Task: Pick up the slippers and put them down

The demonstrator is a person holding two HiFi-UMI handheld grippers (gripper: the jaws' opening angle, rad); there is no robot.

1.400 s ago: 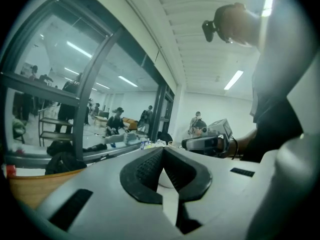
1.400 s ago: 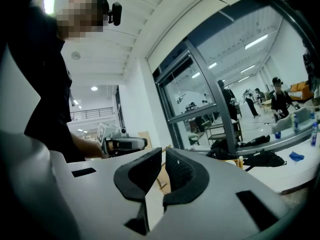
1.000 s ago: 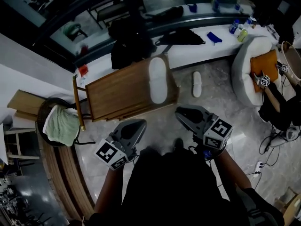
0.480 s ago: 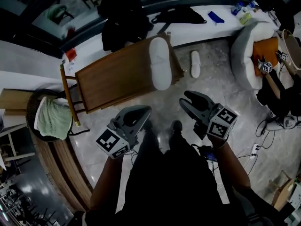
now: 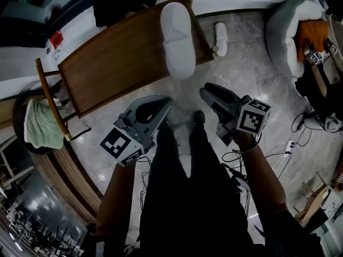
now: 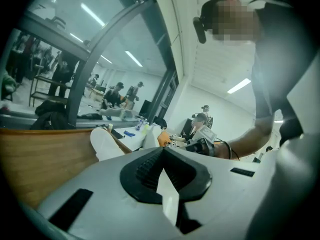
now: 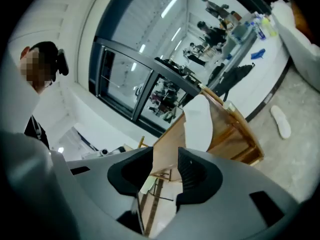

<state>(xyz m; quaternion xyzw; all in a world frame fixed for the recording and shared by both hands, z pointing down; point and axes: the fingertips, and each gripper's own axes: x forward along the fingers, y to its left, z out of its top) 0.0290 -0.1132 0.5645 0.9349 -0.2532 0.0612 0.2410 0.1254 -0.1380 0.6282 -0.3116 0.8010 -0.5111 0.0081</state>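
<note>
While one slipper (image 5: 177,39) lay along the right edge of the table (image 5: 107,68) and the other slipper (image 5: 220,37) on the floor (image 5: 252,84) just beside that edge, the left gripper (image 5: 162,106) was pressed together and the right gripper (image 5: 207,92), its jaws just opened, stood spread, both empty, which fitted slippers either awaiting pickup or already put down.

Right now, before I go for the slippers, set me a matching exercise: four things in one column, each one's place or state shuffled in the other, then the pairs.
Things
1 left hand-held gripper
2 right hand-held gripper
3 nearer slipper
4 farther slipper

Place or state
a jaws apart, nothing between
b on the floor
c jaws together, empty
d on the wooden table

Pairs: 1-c, 2-a, 3-d, 4-b.

Note: the right one's jaws have just been opening, with nothing between them.
</note>
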